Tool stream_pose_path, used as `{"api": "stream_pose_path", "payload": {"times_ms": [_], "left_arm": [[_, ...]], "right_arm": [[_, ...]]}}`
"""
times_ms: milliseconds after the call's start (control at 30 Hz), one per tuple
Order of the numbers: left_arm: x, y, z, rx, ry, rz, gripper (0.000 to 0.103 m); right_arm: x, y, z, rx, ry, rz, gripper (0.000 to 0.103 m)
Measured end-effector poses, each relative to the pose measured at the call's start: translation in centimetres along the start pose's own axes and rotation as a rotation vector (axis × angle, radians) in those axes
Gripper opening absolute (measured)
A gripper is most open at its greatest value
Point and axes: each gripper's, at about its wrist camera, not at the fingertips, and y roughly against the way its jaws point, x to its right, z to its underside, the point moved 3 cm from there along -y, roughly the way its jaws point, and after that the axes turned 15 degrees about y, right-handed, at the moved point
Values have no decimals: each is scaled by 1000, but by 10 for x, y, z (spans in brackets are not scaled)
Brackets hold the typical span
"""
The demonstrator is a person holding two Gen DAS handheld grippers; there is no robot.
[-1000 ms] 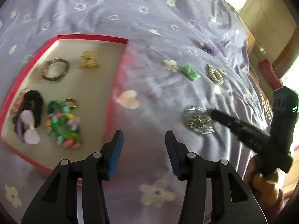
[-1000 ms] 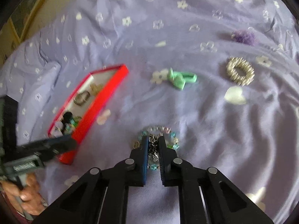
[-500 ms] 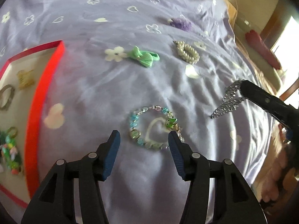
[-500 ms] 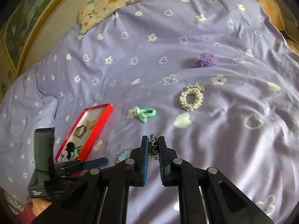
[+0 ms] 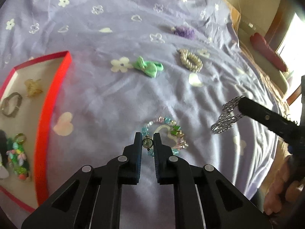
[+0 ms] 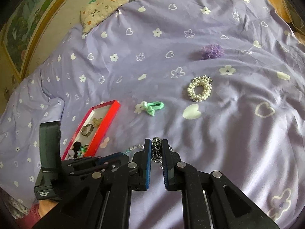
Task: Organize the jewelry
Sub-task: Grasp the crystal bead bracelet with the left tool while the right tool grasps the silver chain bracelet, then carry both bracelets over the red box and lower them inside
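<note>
Left wrist view is showing the left gripper (image 5: 148,139) closing on the bracelet (image 5: 164,135), box (image 5: 44,114) lying leftward, while the right gripper (image 6: 156,146) is clamping the chain (image 6: 156,149).

The bedspread (image 6: 238,133) is smooth lilac cloth with a soft sheen, creased, printed with white flowers and hearts. The tray (image 5: 47,99) looks like card, with glossy red walls and a matt cream floor. The chain (image 5: 226,114) is bright, glinting metal links; the beaded bracelet (image 5: 165,133) is clear, glassy pastel beads. The pearl ring (image 6: 199,90) is lustrous white beads. The green tie (image 6: 152,107) is matt stretchy cloth. Both grippers' fingers (image 6: 146,164) are matt black plastic with ribbed blue pads.
</note>
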Motion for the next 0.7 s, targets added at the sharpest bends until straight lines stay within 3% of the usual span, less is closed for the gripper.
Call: {"api": "stream_pose_path", "payload": {"times_ms": [267,700], "left_arm": [[-20,52,-3,85,43,25,10],[-74,113,-2,194,132,-18,10]], "right_arm": [[-29,2,-8,8,41,-40,9],[-87,-13,-17,-12,108,-132,9]]}}
